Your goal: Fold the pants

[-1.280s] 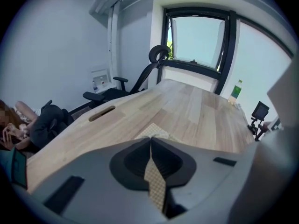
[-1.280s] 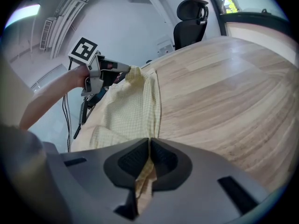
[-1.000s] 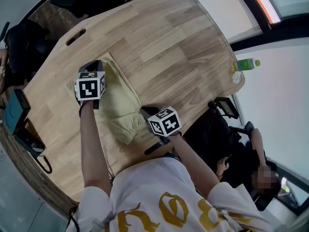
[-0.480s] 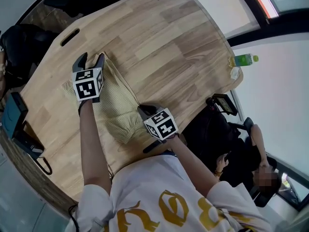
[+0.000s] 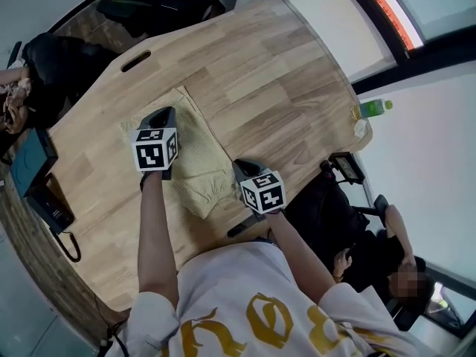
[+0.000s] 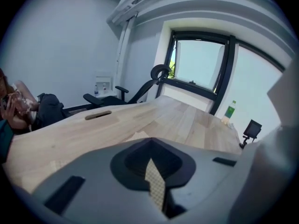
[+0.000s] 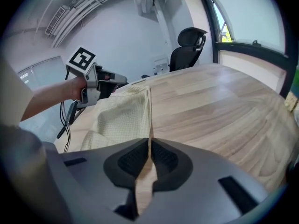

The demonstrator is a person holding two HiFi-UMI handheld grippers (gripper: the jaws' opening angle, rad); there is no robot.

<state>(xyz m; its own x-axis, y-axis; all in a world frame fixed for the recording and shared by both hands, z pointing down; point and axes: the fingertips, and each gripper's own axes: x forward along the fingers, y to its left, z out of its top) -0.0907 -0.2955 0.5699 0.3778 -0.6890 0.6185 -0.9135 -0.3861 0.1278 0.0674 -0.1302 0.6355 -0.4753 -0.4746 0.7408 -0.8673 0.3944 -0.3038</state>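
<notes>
**Pants [image 5: 195, 149] on bench, pinched at two points**

Item: pale yellow-green mesh cloth, spread on wooden bench [image 5: 282, 80], gathered end nearest the person.

Left hand-held gripper [image 5: 162, 115]: set at the far left part of the cloth. Jaws just been closing, now pressed together on a narrow strip of the mesh, seen between the pads in the left gripper view.

Right hand-held gripper [image 5: 242, 167]: set at the near right edge of the cloth. Jaws almost fully together, with a thin cloth edge running into the slit between the pads.

Green bottle [image 5: 372, 108]: upright at the right rim of the bench, well apart from the cloth.

Black office chair [image 7: 188, 48]: beyond the far end of the bench.
</notes>
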